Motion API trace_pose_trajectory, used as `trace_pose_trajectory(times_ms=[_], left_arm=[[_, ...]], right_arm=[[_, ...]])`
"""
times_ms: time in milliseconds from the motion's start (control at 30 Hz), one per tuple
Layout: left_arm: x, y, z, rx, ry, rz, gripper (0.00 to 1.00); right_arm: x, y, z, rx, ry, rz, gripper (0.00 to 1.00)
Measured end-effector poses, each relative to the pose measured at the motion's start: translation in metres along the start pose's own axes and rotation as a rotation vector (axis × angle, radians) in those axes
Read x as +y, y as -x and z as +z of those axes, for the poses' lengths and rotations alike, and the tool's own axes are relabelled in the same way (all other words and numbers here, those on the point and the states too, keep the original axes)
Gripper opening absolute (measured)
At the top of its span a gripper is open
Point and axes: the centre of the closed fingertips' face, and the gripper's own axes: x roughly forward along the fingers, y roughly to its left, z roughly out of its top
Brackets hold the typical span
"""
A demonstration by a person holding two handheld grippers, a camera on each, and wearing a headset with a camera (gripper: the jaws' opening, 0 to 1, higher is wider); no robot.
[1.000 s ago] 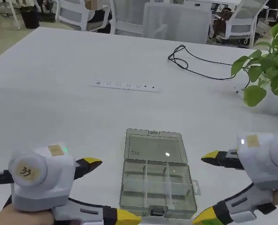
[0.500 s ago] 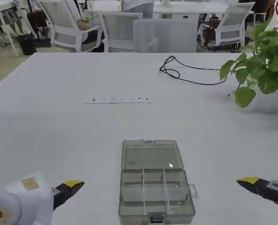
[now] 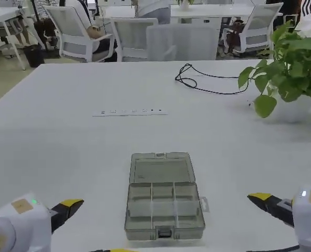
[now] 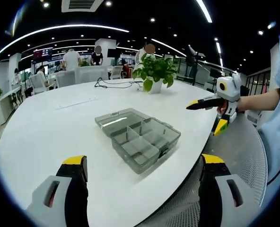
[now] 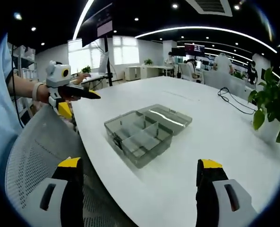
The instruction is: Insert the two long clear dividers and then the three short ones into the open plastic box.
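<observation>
Open-plan office, white desks (image 3: 224, 10), swivel chairs (image 3: 76, 29), ceiling strip lights (image 4: 59, 27)

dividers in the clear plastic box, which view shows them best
The head view: it looks down into the plastic box, so the dividers read as a clear grid. Both gripper views see it at a low slant, dividers overlapping.
</observation>
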Motion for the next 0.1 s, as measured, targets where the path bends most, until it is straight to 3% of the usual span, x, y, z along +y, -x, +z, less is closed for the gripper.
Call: trace_pose_trajectory(times_ms=[100], left_arm=[[-0.0026,0.0013,0.001,-0.015,0.003,0.026,1.0]], right_arm=[[0.0023,-0.001,0.0044,-0.021,0.044,0.0,1.0]])
